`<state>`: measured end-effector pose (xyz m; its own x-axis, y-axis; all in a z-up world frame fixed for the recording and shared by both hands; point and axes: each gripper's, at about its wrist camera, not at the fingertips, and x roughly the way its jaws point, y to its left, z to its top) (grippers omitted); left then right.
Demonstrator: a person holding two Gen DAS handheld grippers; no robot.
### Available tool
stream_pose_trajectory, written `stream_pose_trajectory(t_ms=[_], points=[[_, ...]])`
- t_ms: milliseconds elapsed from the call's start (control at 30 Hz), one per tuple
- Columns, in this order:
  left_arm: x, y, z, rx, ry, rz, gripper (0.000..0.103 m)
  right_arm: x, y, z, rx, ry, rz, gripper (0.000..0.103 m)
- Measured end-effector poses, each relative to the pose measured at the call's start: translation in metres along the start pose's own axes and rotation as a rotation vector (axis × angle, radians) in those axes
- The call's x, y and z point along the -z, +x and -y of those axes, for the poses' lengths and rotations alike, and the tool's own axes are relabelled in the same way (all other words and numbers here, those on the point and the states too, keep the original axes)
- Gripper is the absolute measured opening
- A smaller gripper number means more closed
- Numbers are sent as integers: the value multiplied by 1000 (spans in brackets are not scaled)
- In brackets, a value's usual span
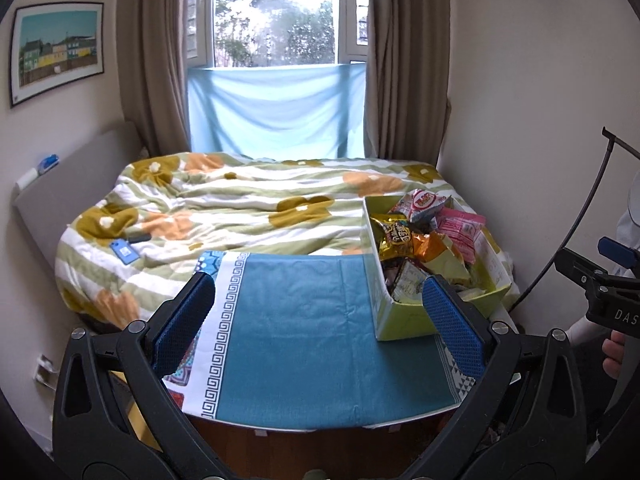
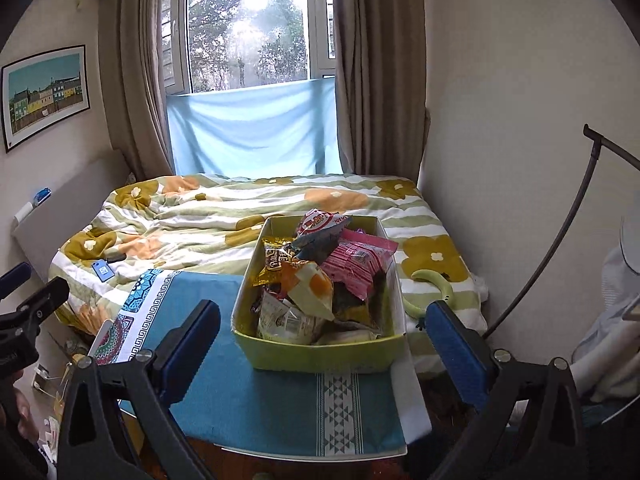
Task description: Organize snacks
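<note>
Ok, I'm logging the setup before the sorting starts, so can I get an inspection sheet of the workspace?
Surface: teal cloth over a small table at the bed's foot.
Job's things: green box heaped with snack packets, on the cloth.
Clutter: blue card and dark item on the quilt; banana beside the box.
Tongs: left tongs and right tongs both open, empty.
Cables: dark curved rod or cable at right.
Surroundings: bed, curtained window, framed picture.

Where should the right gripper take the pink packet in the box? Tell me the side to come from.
Grip the pink packet by its raised upper right edge, coming from above with the right gripper. It lies tilted on top of the pile in the green box, so that flat edge probably stands free of the other packets.
</note>
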<state>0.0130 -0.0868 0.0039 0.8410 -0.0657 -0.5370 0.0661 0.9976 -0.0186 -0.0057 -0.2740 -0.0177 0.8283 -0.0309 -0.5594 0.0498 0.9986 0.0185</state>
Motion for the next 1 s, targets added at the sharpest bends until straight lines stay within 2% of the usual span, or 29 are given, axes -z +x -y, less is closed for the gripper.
stream_pose_trajectory(t_ms=[267,700,1000], points=[[-1,-2,-15,19,2,-4,103,7,-18,-14,19,24,23,102],[-12,2,-29,37,6,20,103,3,-17,-41,36,9,37,102],[-12,3,-28,40,8,16,103,3,-16,-44,37,4,31,102]])
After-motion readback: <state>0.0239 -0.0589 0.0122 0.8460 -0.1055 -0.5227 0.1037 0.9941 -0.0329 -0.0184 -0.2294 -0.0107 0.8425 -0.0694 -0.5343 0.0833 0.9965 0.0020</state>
